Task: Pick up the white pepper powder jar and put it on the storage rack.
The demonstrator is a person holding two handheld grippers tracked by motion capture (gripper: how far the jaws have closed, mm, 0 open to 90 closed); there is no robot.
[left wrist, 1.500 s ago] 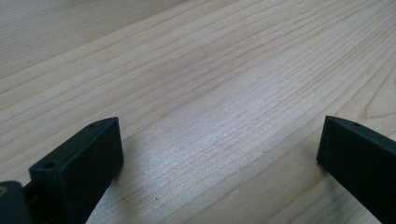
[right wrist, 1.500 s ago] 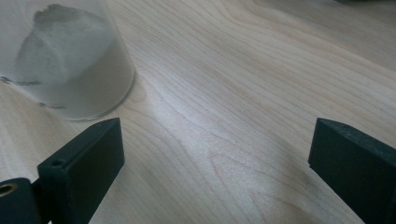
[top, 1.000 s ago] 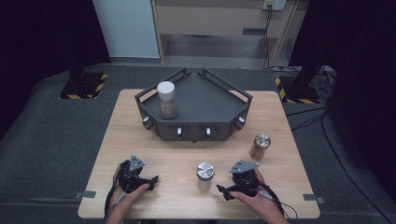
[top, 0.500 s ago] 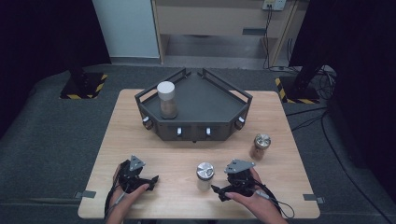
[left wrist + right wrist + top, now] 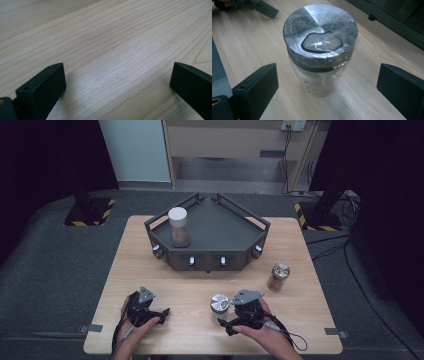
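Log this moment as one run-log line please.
right gripper: open, jaws either side of metal-lid jar, no contact | left gripper: open over bare table | phase: approach

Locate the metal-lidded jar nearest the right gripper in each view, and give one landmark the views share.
High view: the metal-lidded jar stands low and centre on the wooden table, just left of the right gripper.
Right gripper view: the jar stands in the middle, between the open jaws, touching neither.
Left gripper view: not in this picture; bare wood lies between the open jaws.
Shared landmark: the pale wood grain of the table.
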